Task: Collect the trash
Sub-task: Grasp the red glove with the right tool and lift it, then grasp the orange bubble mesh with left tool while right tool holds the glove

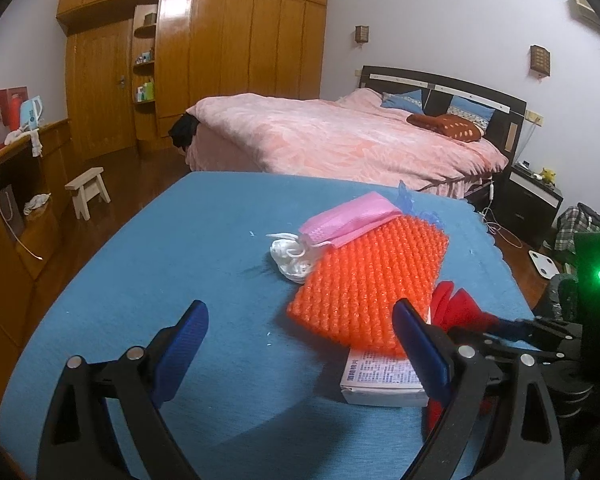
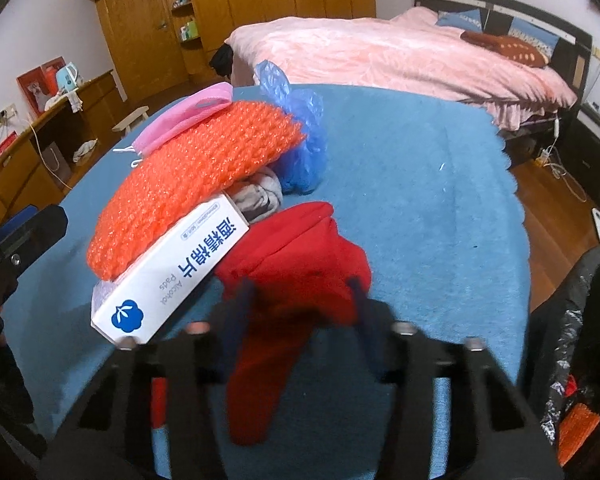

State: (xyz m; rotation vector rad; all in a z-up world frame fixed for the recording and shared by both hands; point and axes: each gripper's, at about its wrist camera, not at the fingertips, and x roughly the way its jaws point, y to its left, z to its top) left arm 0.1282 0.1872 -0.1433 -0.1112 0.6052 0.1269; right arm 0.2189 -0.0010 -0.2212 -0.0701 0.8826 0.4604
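A pile of trash lies on the table's blue cloth (image 1: 160,264). In it are an orange bubble-wrap sheet (image 1: 368,276) (image 2: 192,184), a pink face mask (image 1: 348,220) (image 2: 180,120), a white crumpled wad (image 1: 292,258), a white alcohol-pad box (image 1: 380,380) (image 2: 172,276), a blue plastic bag (image 2: 300,136) and a grey crumpled scrap (image 2: 260,196). My right gripper (image 2: 300,292) (image 1: 512,326) is shut on a red bag (image 2: 296,256) (image 1: 456,304) right of the box. My left gripper (image 1: 300,308) hovers open in front of the pile, nothing between its fingers.
A black trash bag (image 2: 572,320) hangs open at the table's right edge with orange scraps inside. Beyond the table stands a bed with a pink cover (image 1: 340,136). A small wooden stool (image 1: 88,190) and a low desk (image 1: 16,184) stand at the left.
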